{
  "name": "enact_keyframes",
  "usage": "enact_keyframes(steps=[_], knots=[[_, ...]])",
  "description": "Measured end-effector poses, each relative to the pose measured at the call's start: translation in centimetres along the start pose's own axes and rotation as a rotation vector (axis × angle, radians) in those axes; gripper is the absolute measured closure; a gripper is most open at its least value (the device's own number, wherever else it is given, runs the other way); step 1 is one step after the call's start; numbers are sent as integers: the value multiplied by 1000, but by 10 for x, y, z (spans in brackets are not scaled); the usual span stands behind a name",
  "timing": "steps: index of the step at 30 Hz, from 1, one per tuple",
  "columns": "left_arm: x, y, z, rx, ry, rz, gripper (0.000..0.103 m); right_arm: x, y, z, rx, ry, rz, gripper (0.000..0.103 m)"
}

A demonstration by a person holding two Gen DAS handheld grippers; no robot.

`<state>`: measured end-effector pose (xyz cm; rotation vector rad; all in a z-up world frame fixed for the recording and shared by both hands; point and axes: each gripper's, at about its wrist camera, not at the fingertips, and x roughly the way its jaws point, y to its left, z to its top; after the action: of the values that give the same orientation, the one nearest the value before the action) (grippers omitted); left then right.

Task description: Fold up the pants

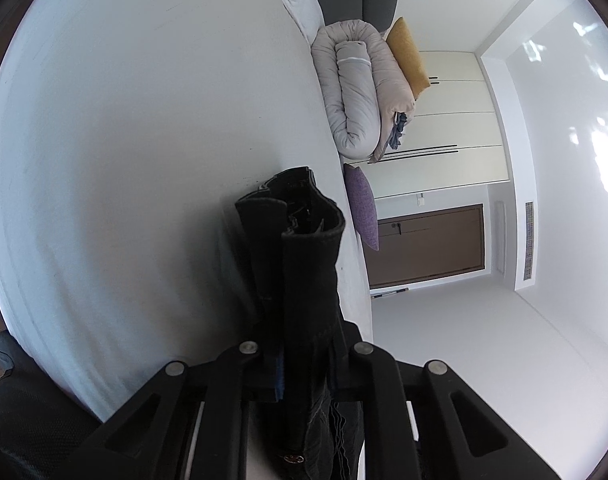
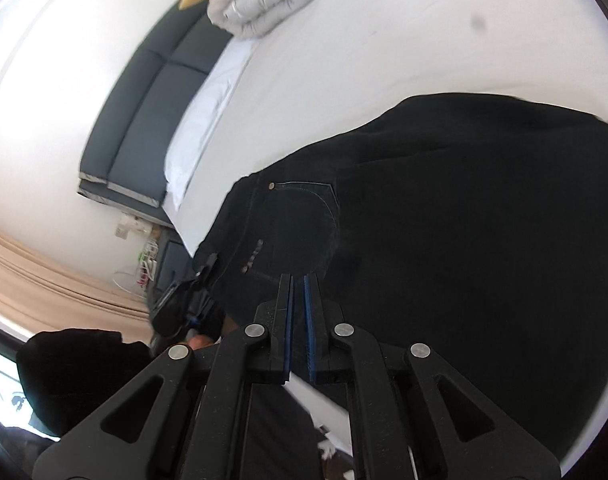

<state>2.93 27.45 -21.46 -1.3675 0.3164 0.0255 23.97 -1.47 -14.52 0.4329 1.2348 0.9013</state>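
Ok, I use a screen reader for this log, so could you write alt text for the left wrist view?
The left gripper is shut on a thick bunch of black pants, which stick up between its fingers above a white bed. Beyond lie a rolled grey duvet, a yellow pillow and a purple pillow.

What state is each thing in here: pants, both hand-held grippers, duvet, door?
Pants: dark, partly lying on the bed, one bunched end lifted.
Left hand-held gripper: shut on the pants' bunched fabric.
Right hand-held gripper: nearly closed, a thin gap between the pads, nothing seen between them.
Bed: white sheet, smooth.
Duvet: rolled up.
Door: closed.
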Motion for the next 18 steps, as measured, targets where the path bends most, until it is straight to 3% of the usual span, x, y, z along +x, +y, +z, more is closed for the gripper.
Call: enact_keyframes(steps=[8,10,18], knots=[[0,-2,-3,22,2,7,88,67,-17,28,86,88,-45,98],[1,-3,-3,32,2,10,88,76,-27,27,106,116,-76,103],[2,-14,-7,96,-3,23,89,85,-41,22,114,76,-87,103]])
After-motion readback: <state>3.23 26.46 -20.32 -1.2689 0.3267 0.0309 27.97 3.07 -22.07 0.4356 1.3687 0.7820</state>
